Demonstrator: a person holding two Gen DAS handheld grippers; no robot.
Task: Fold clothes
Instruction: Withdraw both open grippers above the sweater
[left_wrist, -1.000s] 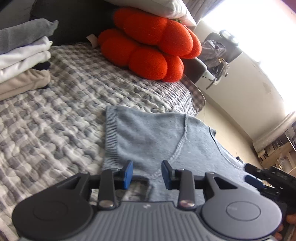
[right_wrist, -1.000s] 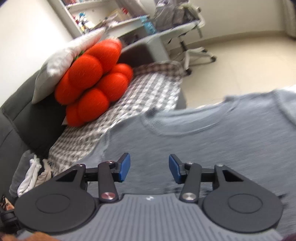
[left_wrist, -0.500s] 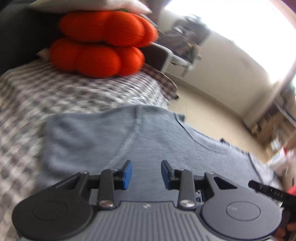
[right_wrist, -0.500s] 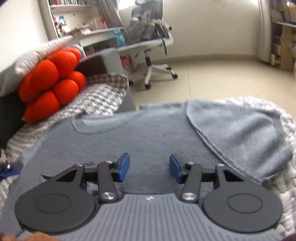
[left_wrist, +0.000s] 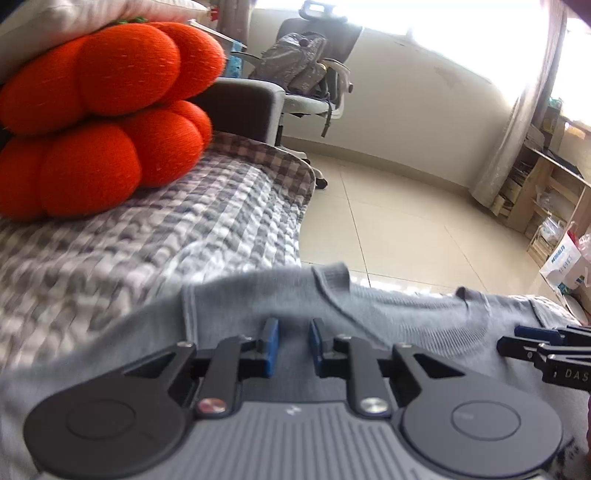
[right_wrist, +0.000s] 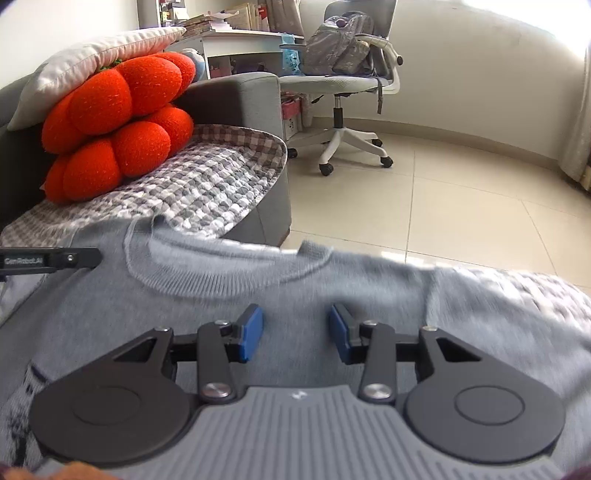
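A grey-blue knitted sweater (left_wrist: 388, 317) lies spread on the checked blanket, its neckline toward the sofa's edge. My left gripper (left_wrist: 293, 343) hovers low over the sweater's shoulder. Its jaws are closing, a narrow gap still shows between the blue pads, and the knit lies flat under them. My right gripper (right_wrist: 295, 332) hangs over the sweater (right_wrist: 221, 306) just below the collar, jaws closing but still wide apart, with nothing pinched. The right gripper's fingers (left_wrist: 535, 343) reach into the left wrist view at the right edge. A left finger (right_wrist: 51, 258) shows at the left of the right wrist view.
Orange pumpkin cushions (right_wrist: 114, 122) under a white pillow (right_wrist: 92, 62) lie at the back left on the checked blanket (left_wrist: 147, 236). Beyond the sofa arm (right_wrist: 240, 96) stands an office chair (right_wrist: 343, 74) holding a backpack. Wooden shelves (left_wrist: 546, 177) and tiled floor lie to the right.
Both grippers swung across the sweater toward its neckline and came lower. The gaps between both pairs of pads narrowed. The stack of folded clothes left the left wrist view.
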